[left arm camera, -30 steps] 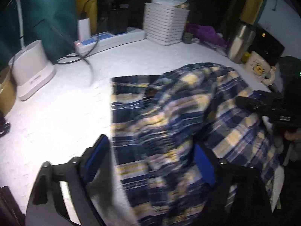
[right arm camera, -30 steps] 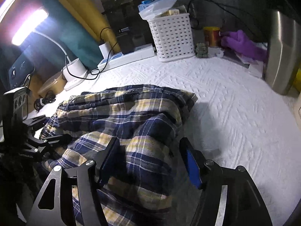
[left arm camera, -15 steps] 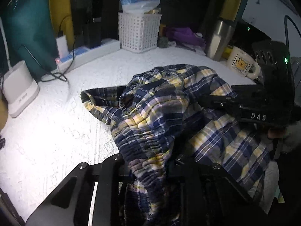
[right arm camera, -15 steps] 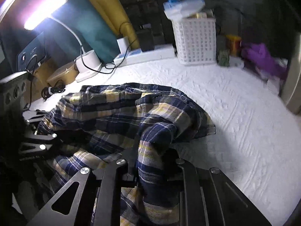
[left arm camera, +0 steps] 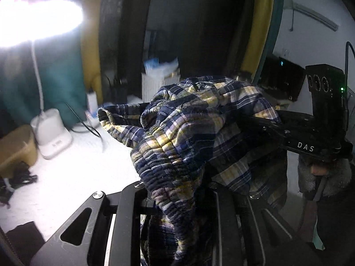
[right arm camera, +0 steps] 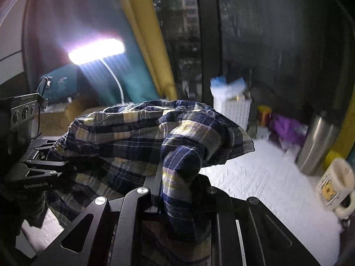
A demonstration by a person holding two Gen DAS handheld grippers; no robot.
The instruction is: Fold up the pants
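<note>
The pants (left arm camera: 190,133) are blue, yellow and white plaid with an elastic waistband. Both grippers hold them bunched up above the white quilted table (left arm camera: 66,173). My left gripper (left arm camera: 177,201) is shut on the waistband, and its fingertips are hidden under the cloth. My right gripper (right arm camera: 179,190) is shut on another fold of the pants (right arm camera: 155,133). The right gripper shows at the right of the left wrist view (left arm camera: 253,124), and the left gripper shows at the left of the right wrist view (right arm camera: 66,166). The cloth sags between them.
A lit desk lamp with a white base (left arm camera: 53,133) stands at the left. A white basket (right arm camera: 233,110), purple cloth (right arm camera: 286,128), a steel tumbler (right arm camera: 315,141) and a cream mug (right arm camera: 335,186) stand along the back and right. A tan box (left arm camera: 15,148) is far left.
Both grippers went from open over the flat pants to shut on the cloth. They then lifted the pants up off the table, and the views tilted upward.
</note>
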